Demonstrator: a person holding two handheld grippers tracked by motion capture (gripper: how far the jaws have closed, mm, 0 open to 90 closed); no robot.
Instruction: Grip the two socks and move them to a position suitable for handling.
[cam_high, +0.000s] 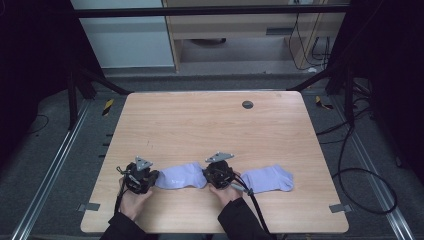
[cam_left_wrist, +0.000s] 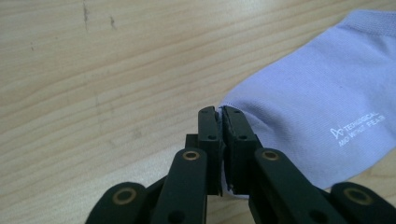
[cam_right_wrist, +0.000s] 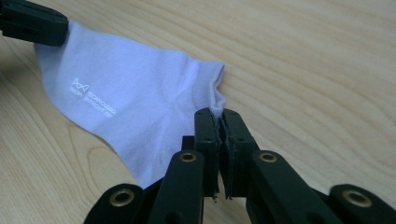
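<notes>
A pale lilac sock (cam_high: 181, 176) lies stretched on the wooden table (cam_high: 210, 125) between my two grippers. My left gripper (cam_high: 156, 179) is shut on the sock's left end; in the left gripper view the jaws (cam_left_wrist: 219, 112) pinch the edge of the fabric (cam_left_wrist: 317, 107), which carries small white lettering. My right gripper (cam_high: 206, 177) is shut on the other end; in the right gripper view its jaws (cam_right_wrist: 219, 114) clamp the bunched cuff of the sock (cam_right_wrist: 130, 102), with the left gripper (cam_right_wrist: 35, 23) at the far corner. A second lilac sock (cam_high: 270, 179) lies flat just right of the right hand.
A dark round grommet (cam_high: 247, 104) sits near the table's far edge. Grey tape tabs mark the front corners (cam_high: 339, 208). Black frame struts and cables (cam_high: 360, 170) run along the floor at both sides.
</notes>
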